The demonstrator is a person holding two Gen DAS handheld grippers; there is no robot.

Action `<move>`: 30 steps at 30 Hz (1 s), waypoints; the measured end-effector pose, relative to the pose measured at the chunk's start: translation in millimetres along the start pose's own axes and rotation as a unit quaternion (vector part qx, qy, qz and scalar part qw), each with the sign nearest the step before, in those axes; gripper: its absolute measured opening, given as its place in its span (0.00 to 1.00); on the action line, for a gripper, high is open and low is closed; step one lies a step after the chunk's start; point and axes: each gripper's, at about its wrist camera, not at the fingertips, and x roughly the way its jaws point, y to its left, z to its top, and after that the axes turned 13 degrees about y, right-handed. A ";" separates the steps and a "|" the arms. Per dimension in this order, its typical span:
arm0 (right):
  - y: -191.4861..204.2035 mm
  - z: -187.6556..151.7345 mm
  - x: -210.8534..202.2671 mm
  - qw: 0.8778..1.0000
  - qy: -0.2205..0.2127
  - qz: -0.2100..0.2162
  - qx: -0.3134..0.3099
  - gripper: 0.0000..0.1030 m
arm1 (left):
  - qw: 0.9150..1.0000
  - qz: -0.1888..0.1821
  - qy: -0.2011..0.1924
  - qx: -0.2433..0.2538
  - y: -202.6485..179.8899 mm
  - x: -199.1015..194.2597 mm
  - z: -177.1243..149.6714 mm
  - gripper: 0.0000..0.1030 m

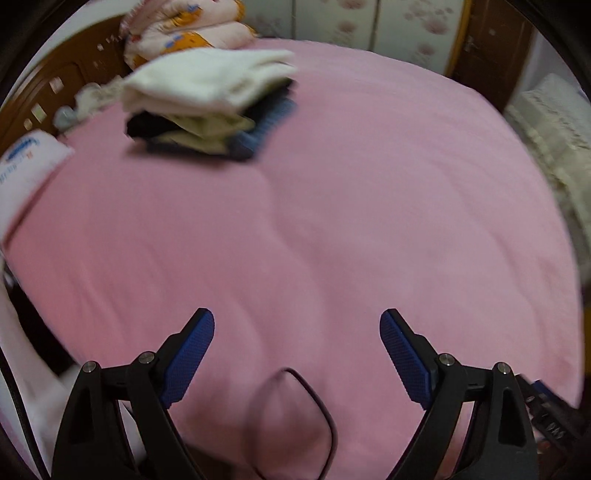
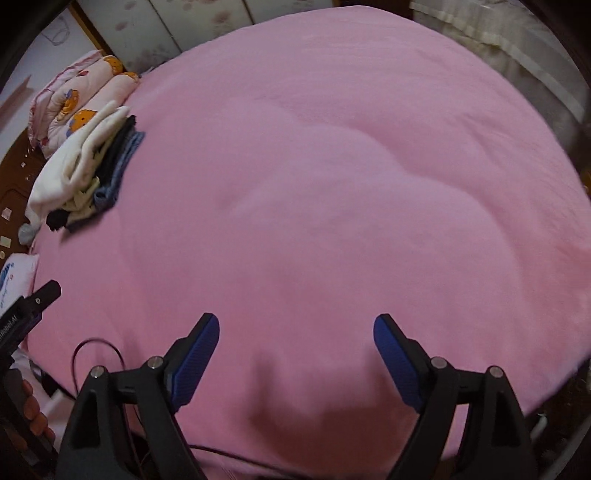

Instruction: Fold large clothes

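Note:
A stack of folded clothes (image 1: 207, 107) lies on the pink bed sheet (image 1: 332, 221) at the far left, a white garment on top of black, cream and blue ones. The same stack of folded clothes (image 2: 81, 173) shows at the left of the right wrist view. My left gripper (image 1: 297, 325) hangs open over bare sheet near the front edge, nothing between its blue pads (image 1: 188, 362). Over the pink sheet (image 2: 332, 203) my right gripper (image 2: 296, 328) also stands open and empty. The left gripper's body (image 2: 26, 310) and a hand (image 2: 35, 410) show at that view's left edge.
A rolled pink cartoon quilt (image 1: 184, 29) lies behind the stack by the wooden headboard (image 1: 55, 88). A white printed pillow (image 1: 26, 170) sits at the left edge. Cream lace curtains (image 1: 554, 140) hang at the right. A thin black cable (image 1: 314, 398) loops near the front.

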 end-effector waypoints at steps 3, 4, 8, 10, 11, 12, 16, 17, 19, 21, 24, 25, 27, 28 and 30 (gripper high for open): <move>-52.7 -34.1 -36.9 0.999 0.011 -0.029 0.010 0.84 | 0.999 -0.027 0.017 0.012 -49.0 -28.0 -47.3 0.88; -67.5 -41.7 -48.9 0.999 0.013 -0.030 0.022 0.85 | 0.999 -0.032 0.024 0.016 -58.7 -34.1 -53.8 0.88; -95.1 -58.5 -98.2 0.999 0.004 -0.031 0.035 0.85 | 0.997 -0.057 0.048 0.034 -100.5 -70.6 -72.6 0.88; -94.8 -60.1 -121.1 0.999 -0.007 -0.039 0.017 0.85 | 0.997 -0.041 0.037 0.059 -118.6 -92.6 -77.3 0.88; -95.3 -60.4 -131.7 0.999 -0.007 -0.038 0.010 0.85 | 0.996 -0.026 0.036 0.072 -126.4 -102.3 -77.4 0.88; -96.0 -61.1 -140.9 1.000 -0.005 -0.030 0.008 0.85 | 0.995 -0.021 0.039 0.085 -133.2 -111.3 -78.6 0.88; -87.4 -57.9 -172.9 1.000 0.001 0.014 0.015 0.85 | 0.994 -0.041 0.033 0.094 -149.1 -144.9 -92.7 0.88; -84.6 -58.7 -180.7 1.000 -0.006 0.017 0.018 0.85 | 0.994 -0.038 0.029 0.096 -150.4 -151.2 -94.8 0.88; -75.4 -61.3 -190.0 1.000 -0.022 0.016 0.016 0.86 | 0.994 -0.027 0.022 0.101 -149.6 -160.6 -92.5 0.88; -58.9 -60.4 -196.3 0.999 -0.033 0.010 -0.009 0.86 | 0.994 -0.020 0.013 0.111 -152.4 -170.9 -95.2 0.88; -41.6 -64.1 -202.1 0.998 -0.039 0.005 -0.041 0.89 | 0.993 -0.004 -0.012 0.117 -154.5 -184.9 -94.4 0.89; -36.4 -66.3 -203.6 0.998 -0.040 0.000 -0.048 0.92 | 0.994 0.002 -0.014 0.109 -152.9 -187.2 -92.2 0.90; -28.9 -67.8 -206.5 0.997 -0.045 -0.015 -0.060 0.95 | 0.995 -0.013 -0.013 0.094 -147.8 -189.7 -90.0 0.90; -25.2 -68.5 -208.4 0.997 -0.049 -0.019 -0.065 0.95 | 0.996 -0.018 -0.013 0.089 -146.7 -190.9 -90.0 0.90; -22.1 -68.8 -213.2 0.995 -0.061 -0.023 -0.073 0.96 | 0.996 -0.025 -0.016 0.080 -142.8 -192.5 -91.9 0.90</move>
